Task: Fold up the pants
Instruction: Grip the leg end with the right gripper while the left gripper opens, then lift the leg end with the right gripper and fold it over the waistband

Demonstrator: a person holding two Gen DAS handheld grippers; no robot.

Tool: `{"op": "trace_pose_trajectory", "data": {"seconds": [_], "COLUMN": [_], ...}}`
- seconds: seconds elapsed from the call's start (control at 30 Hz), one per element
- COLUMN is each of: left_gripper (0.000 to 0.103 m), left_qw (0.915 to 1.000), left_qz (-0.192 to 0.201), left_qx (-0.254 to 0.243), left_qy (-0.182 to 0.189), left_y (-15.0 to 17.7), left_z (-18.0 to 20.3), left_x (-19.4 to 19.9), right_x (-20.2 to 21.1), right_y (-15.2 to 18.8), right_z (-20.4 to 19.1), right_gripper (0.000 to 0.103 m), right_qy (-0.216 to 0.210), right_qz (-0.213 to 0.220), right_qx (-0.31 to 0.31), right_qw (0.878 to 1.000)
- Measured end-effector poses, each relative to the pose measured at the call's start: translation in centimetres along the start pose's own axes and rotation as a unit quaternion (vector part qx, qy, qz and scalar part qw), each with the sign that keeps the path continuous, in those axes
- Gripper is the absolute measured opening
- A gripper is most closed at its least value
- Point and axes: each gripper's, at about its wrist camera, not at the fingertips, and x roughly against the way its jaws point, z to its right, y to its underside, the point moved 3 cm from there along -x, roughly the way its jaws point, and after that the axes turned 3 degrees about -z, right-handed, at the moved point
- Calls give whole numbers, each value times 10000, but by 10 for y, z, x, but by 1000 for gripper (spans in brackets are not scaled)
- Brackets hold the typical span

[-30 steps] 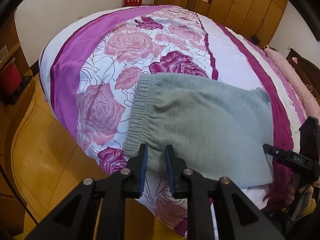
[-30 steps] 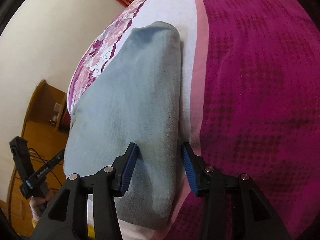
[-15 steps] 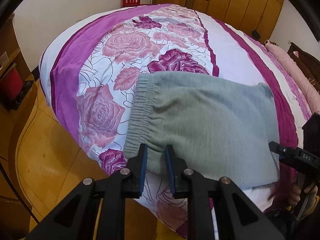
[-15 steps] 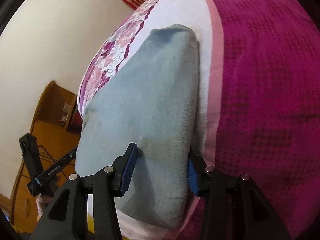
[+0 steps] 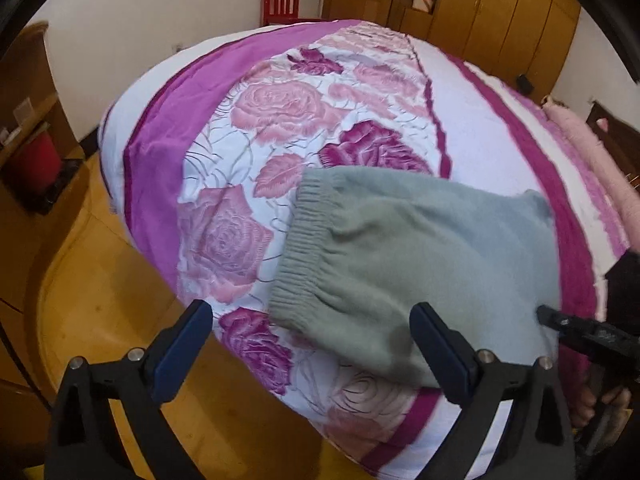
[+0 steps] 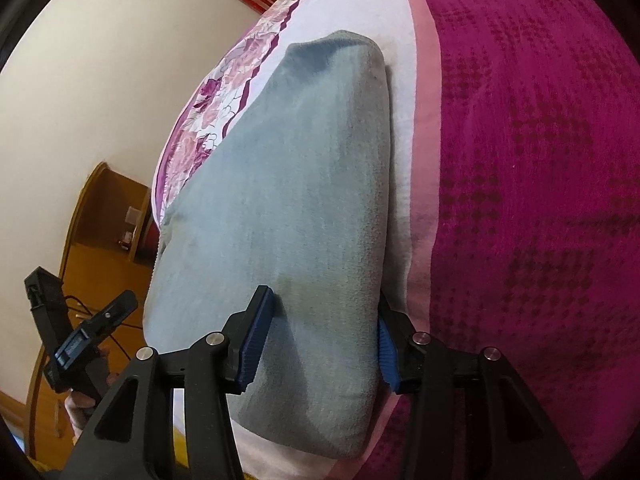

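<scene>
The grey-green pants (image 5: 416,264) lie folded into a compact rectangle near the bed's front edge, with the ribbed waistband (image 5: 298,256) at the left. My left gripper (image 5: 312,344) is open wide, its jaws either side of the waistband's near corner, holding nothing. In the right wrist view the pants (image 6: 288,200) fill the middle. My right gripper (image 6: 322,340) is open, its blue pads (image 6: 256,340) straddling the folded right end, one jaw above the cloth and the other tucked at its edge. Each gripper shows in the other's view.
The bed carries a rose-patterned purple and white cover (image 5: 248,184) and a magenta blanket (image 6: 520,160). A red chair (image 5: 281,2) and wooden wardrobes (image 5: 480,4) stand at the far wall. Wooden floor (image 5: 96,300) lies left of the bed. A pink pillow (image 5: 600,168) lies at the right.
My left gripper has opened wide from a nearly shut stance and shifted right along the waistband corner. My right gripper has slid further onto the folded end.
</scene>
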Motion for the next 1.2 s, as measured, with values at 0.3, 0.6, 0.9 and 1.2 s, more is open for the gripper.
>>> {"op": "trace_pose_trajectory", "data": {"seconds": [0.3, 0.6, 0.9, 1.2], "left_gripper": [101, 101, 101, 101], "left_qw": [9997, 9992, 9985, 9958], "left_qz": [124, 194, 209, 481], "left_qx": [-204, -342, -478, -766], "left_qy": [10, 70, 138, 158], "left_y": [-3, -5, -5, -17], "left_z": [13, 23, 32, 49], "left_x": [11, 19, 19, 18], "right_x": [-4, -7, 33, 65], "right_y": [4, 3, -1, -9], "right_z": [2, 0, -4, -49], "right_gripper": [51, 53, 15, 13], "right_qy": [-61, -59, -555, -425], "right_qz": [-68, -125, 589, 926], "right_qx": [-92, -94, -49, 720], "right_qw": [9999, 9999, 9967, 9922]}}
